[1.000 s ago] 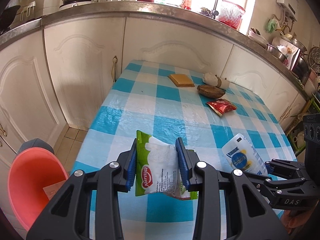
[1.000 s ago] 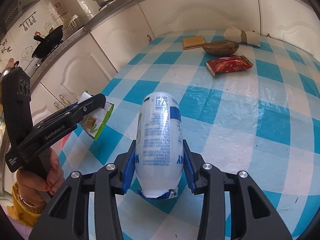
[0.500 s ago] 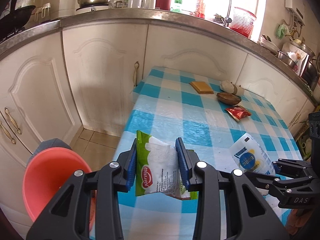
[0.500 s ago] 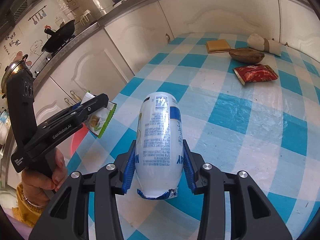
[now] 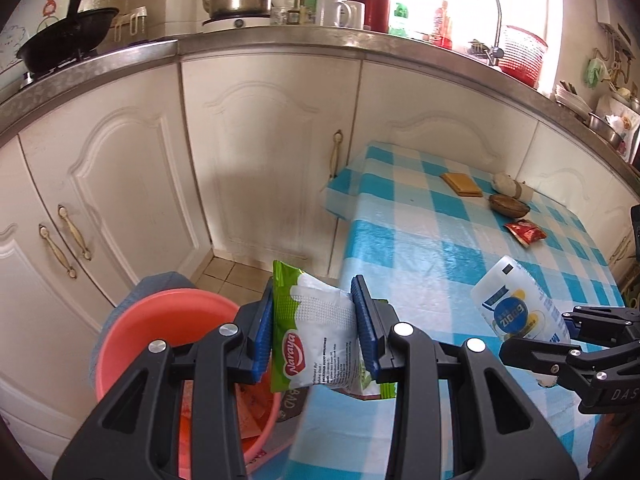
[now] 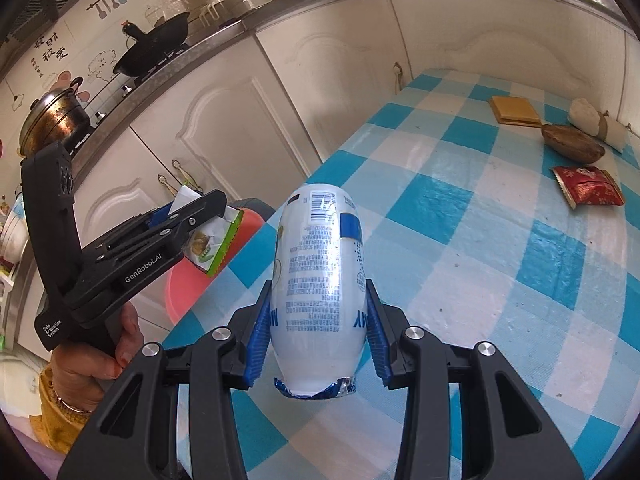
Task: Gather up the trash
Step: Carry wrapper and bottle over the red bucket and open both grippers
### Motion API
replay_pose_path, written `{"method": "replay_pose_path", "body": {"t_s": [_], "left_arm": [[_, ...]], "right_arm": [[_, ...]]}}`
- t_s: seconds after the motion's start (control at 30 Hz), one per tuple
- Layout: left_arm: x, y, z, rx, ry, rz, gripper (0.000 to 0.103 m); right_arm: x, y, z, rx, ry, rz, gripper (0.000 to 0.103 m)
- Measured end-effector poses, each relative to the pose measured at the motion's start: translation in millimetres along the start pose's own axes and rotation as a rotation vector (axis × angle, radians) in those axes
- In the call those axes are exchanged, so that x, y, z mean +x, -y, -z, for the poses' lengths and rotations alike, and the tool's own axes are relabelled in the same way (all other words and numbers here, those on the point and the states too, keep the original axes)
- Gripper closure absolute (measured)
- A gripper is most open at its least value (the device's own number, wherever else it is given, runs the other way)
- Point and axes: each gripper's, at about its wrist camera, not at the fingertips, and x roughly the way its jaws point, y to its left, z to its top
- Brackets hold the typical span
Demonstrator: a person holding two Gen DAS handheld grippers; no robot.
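Left gripper [image 5: 314, 336], pressed together on a green-and-white snack wrapper [image 5: 316, 344] pinched across its middle, held in the air beside the table's edge, near and partly above the pink basin [image 5: 132, 332] on the floor; right gripper [image 6: 318, 328], closed on a white-and-blue pouch [image 6: 320, 280] gripped across its lower body, torn end toward the camera, held above the checked tablecloth [image 6: 500, 272]. Both items appear to be thin, empty film packaging: light, soft, crushable and probably slick, so a pinch across the flat middle, as shown, seems the safest hold, whereas a corner grip might let the film slide out. Neither looks fragile. The basin, resting against a grey object of unclear kind, already contains what look like flat paper or wrapper pieces; its far side is hidden by the left gripper. Remaining on the cloth, well apart from both tools: a red sachet [image 6: 588, 190], a brown oval object [image 6: 572, 144], a tan square pad [image 6: 514, 110] and a white tied bundle [image 6: 596, 122]; whether all are trash cannot be told
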Motion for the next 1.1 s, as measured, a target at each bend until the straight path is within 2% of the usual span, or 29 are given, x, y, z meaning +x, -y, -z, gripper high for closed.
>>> {"method": "replay_pose_path", "body": {"t_s": [0.67, 0.9, 1.1], "left_arm": [[-0.1, -82.6, 23.9, -0.099, -0.026, -0.151, 0.065], [12.9, -113.7, 38.1, -0.149, -0.071, -0.193, 0.065], [26.7, -132.7, 53.5, -0.18, -0.122, -0.216, 0.065]], "right_arm": [[71.4, -95.3, -32.6, -0.186, -0.103, -0.087, 0.06], [107.7, -126.5, -39.7, -0.252, -0.152, -0.114, 0.059], [133.3, -137.3, -39.8, -0.279, -0.193, -0.124, 0.059]]}}
